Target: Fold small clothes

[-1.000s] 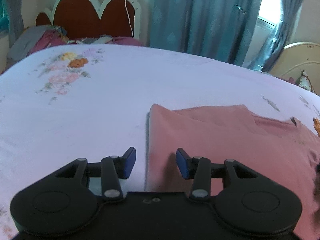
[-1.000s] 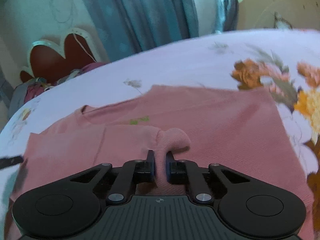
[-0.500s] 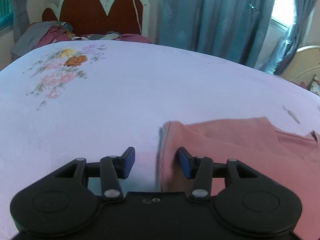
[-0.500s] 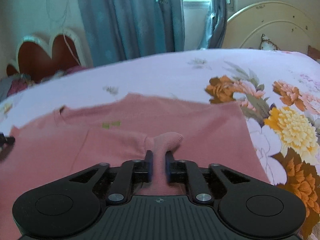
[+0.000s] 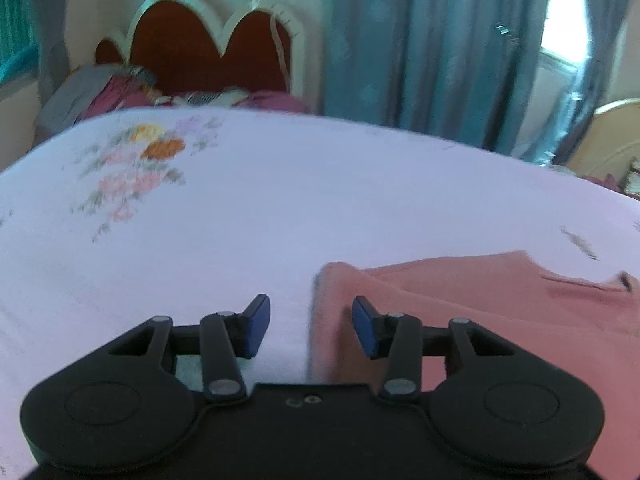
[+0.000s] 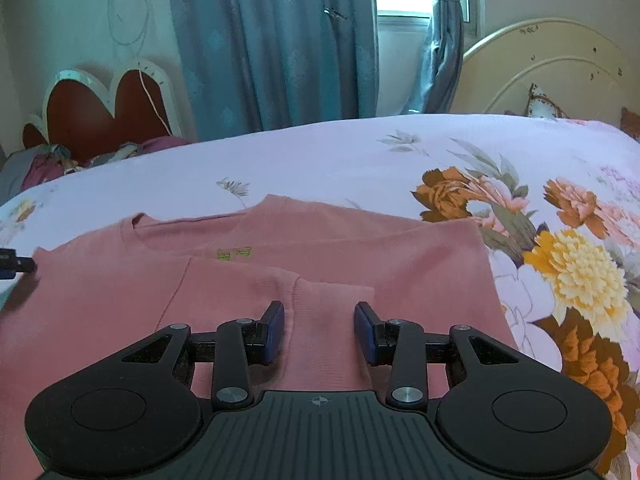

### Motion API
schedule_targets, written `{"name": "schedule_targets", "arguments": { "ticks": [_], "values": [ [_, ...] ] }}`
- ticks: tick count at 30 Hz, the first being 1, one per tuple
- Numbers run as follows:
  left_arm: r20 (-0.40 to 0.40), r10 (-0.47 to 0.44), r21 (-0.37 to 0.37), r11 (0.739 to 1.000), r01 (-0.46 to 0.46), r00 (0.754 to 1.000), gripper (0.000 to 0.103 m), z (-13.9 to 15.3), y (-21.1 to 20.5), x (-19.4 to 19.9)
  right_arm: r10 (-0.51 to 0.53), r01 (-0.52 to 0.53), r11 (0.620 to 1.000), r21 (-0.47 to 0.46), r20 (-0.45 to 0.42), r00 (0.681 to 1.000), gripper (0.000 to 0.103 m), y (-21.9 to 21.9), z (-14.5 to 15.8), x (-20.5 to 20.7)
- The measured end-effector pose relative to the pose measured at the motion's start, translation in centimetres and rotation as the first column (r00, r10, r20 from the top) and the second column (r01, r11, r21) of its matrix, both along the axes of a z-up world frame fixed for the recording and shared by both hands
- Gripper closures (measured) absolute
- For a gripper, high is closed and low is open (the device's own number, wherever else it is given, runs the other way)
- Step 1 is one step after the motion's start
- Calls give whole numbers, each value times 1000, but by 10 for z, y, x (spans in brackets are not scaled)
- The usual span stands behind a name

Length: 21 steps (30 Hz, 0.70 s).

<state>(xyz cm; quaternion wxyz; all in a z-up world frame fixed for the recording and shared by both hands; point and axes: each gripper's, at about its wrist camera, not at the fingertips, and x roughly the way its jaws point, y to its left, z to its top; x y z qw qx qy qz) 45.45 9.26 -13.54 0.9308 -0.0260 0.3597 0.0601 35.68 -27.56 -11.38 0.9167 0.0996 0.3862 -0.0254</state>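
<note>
A pink shirt (image 6: 400, 256) lies flat on the flowered bed sheet (image 6: 320, 160), with one sleeve (image 6: 320, 300) folded in over its body. My right gripper (image 6: 319, 320) hovers over that sleeve. Its jaws are opening, and the cloth lies between the blue pads without being pressed. In the left wrist view the pink shirt (image 5: 480, 300) fills the lower right. My left gripper (image 5: 311, 320) straddles the shirt's left edge and holds nothing. Its jaws are closing a little, with the pads clear of the cloth. The left gripper's fingertip (image 6: 16, 266) shows at the right view's left edge.
The pale sheet (image 5: 240, 220) stretches bare to the left of the shirt. A red scalloped headboard (image 5: 208, 60) with a heap of clothes (image 5: 120, 92) stands behind, next to blue curtains (image 5: 420, 48). A cream headboard (image 6: 540, 72) is at the far right.
My right gripper has opened and let go of the pinched sleeve fold, which now lies flat. The left gripper has stayed at the shirt's left edge, shifting only slightly.
</note>
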Motion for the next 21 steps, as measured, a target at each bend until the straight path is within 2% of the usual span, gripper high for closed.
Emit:
{"name": "schedule_targets", "arguments": {
  "ticks": [4,9,16,18,21],
  "values": [
    [12,-56,-17,998,56,998,58,9,-14,-20,9,-9,1000,-3,-10,1000,64,1,1,-2],
    [-1,-98,-33,995,98,995,58,6,-27,-39,11,-11,1000,6,-53,999,64,1,-6,-7],
    [-47,-104,22,994,105,994,58,-17,-27,-55,41,-39,999,28,-62,997,64,12,-7,-10],
    [-34,-103,45,993,105,994,58,-20,-25,-58,73,-73,997,13,-55,996,64,20,-5,-11],
    [-18,-102,62,993,103,995,58,-23,-25,-61,89,-94,993,-73,-79,993,64,27,-11,-10]
  ]
}}
